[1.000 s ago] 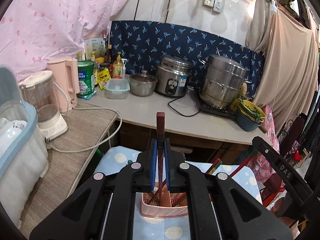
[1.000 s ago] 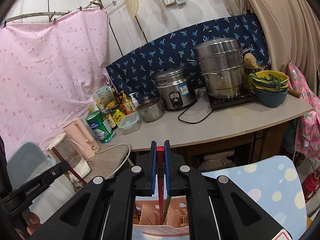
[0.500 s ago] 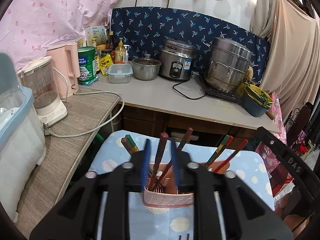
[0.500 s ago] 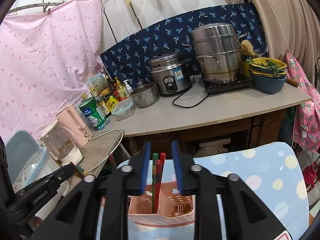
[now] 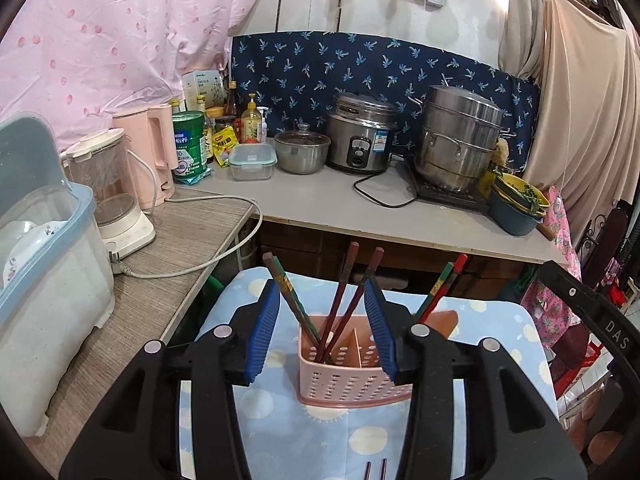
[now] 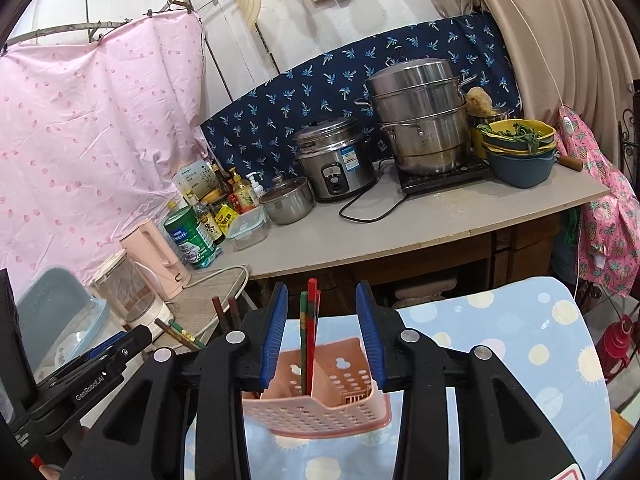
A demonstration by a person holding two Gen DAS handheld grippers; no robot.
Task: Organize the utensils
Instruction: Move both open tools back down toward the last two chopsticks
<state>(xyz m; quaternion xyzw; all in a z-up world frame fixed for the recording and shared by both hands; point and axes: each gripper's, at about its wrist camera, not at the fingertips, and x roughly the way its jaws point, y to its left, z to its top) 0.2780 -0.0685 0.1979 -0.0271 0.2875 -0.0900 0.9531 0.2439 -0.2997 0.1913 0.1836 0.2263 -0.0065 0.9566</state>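
In the left wrist view, a clear dish bin with a blue rim (image 5: 48, 264) filled the left edge, with a glass blender jug (image 5: 108, 188) and a pink kettle (image 5: 148, 152) just beside it toward the upper left. Low in the middle, the left gripper (image 5: 320, 332) had its jaws apart and opening; the dark red chopsticks (image 5: 348, 300) stood between the blue pads, touching neither. They leaned in the left compartment of the pink basket (image 5: 348, 384), which sat on a blue dotted cloth (image 5: 280, 432). A green-banded pair (image 5: 286, 292) leaned left in the same compartment, and a red-green pair (image 5: 444, 288) rose from the right side. Two dark tips at the bottom edge may have been more chopsticks, but too little showed.

In the right wrist view, the other tool's black arm crossed the lower left. At centre, the right gripper (image 6: 322, 328) was also parted and opening, with upright red and green chopsticks (image 6: 310, 320) between its pads, standing free in the basket. A rice cooker (image 6: 336, 160) and steel steamer (image 6: 420, 116) stood on the counter (image 6: 440, 216) at upper right.
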